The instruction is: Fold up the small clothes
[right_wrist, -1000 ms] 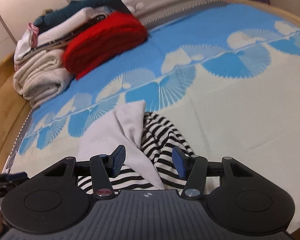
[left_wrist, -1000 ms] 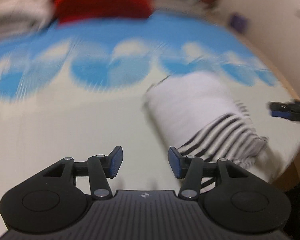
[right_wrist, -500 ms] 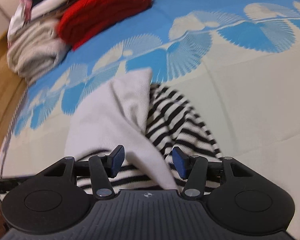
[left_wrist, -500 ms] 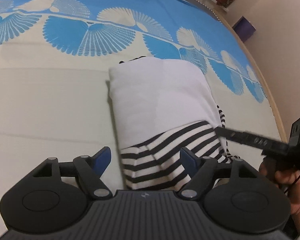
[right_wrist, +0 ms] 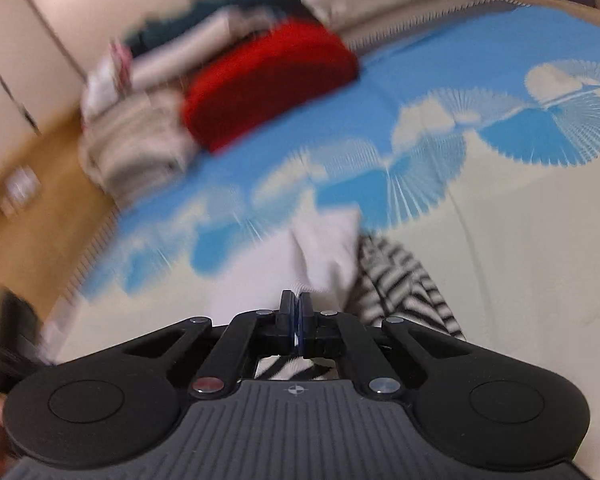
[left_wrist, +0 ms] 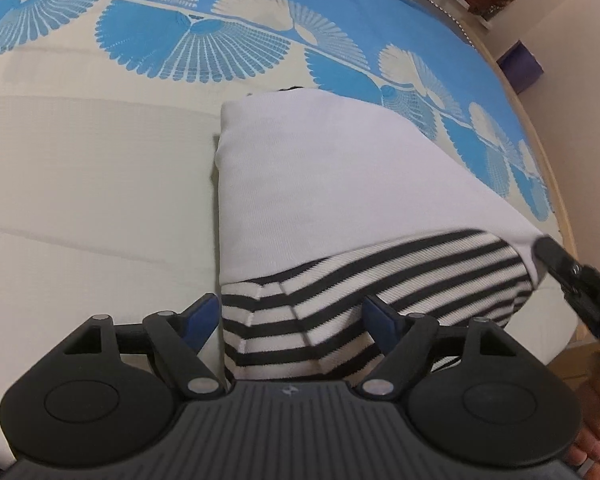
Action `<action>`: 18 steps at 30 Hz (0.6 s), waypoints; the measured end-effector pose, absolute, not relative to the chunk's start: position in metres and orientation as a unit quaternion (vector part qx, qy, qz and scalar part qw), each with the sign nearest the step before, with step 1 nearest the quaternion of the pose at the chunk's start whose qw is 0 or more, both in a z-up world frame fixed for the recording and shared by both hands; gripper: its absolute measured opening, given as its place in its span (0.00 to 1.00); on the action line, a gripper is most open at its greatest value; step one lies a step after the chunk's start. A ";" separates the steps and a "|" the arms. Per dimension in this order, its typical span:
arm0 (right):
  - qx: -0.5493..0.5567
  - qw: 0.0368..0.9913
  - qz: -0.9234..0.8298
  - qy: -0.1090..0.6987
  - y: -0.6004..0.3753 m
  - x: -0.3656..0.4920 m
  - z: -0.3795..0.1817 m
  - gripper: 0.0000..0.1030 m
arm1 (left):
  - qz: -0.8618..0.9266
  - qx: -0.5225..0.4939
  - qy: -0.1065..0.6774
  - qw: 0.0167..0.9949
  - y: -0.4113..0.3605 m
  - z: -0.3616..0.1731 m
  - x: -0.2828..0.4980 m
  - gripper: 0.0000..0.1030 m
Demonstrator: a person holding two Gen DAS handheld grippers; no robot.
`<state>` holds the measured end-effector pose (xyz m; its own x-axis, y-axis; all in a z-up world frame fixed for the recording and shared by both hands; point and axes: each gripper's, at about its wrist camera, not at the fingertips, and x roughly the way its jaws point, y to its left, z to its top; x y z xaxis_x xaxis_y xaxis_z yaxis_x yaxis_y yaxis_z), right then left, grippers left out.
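The right wrist view is smearing with motion blur: the red folded item (right_wrist: 268, 84) and the pale stack (right_wrist: 136, 152) beside it are losing their outlines. The striped garment (left_wrist: 340, 300) is running under the left hand-held gripper (left_wrist: 288, 320), which is hiding its near hem. Whether the right hand-held gripper (right_wrist: 296, 312) is pinching the garment's white cloth cannot be told. The red item is being cut off by the left view's top edge.

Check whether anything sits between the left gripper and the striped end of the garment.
Nothing visible does. The left gripper is open, and the striped end of the white garment already lies between its pads. The right gripper is shut at the garment's corner, off to the side, clear of the left's path.
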<state>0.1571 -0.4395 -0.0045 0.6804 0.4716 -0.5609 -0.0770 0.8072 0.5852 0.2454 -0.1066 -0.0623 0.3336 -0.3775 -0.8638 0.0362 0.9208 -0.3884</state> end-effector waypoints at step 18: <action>0.171 0.825 0.005 0.539 -0.451 0.174 -0.074 0.00 | -0.171 -0.101 0.609 0.768 -0.130 -0.101 0.234 0.82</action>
<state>0.1738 -0.4507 -0.0736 0.4184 0.1929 -0.8875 0.1765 0.9413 0.2878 0.2345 -0.1298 -0.1008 0.1995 -0.3857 -0.9008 0.1406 0.9210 -0.3632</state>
